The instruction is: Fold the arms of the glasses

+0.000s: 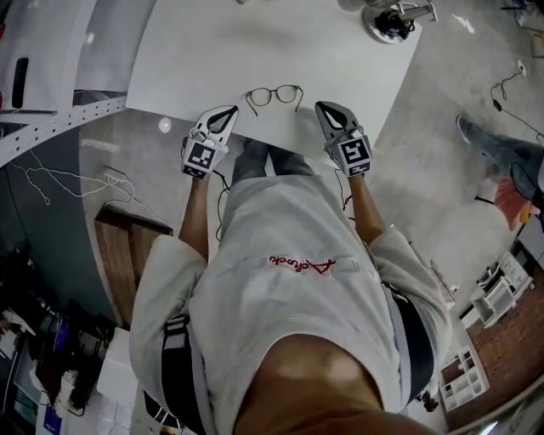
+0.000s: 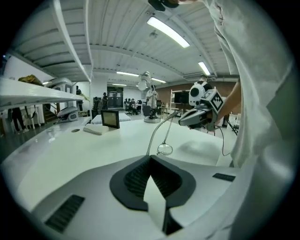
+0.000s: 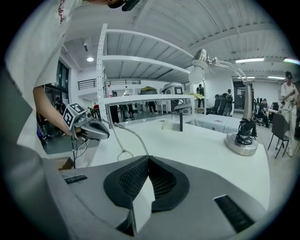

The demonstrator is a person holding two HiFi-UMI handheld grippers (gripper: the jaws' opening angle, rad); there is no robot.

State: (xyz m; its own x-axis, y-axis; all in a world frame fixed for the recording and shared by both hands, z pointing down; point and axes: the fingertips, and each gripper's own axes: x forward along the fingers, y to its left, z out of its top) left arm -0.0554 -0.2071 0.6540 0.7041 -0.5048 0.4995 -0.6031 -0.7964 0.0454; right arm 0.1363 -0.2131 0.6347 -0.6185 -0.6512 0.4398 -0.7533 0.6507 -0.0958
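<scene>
Glasses on the white table, close to its near edge, arms sticking out and not folded; that's the head view. Left gripper sits just left of the glasses and right gripper just right of them; both tips point in toward the glasses, and neither looks to be touching them. Lamp stands well beyond the glasses, off to the far right. The person's white shirt fills the near side.

Left gripper view: its own jaws are pinched right together with nothing between them. The glasses are just past the tip; one lens ring is down on the table with a thin arm curving up from it. The right gripper hangs on the far side of the glasses.

Right gripper view: same deal, jaws fully closed and empty. The glasses are just ahead and a bit left; the left gripper is beyond them, in the person's hand.
</scene>
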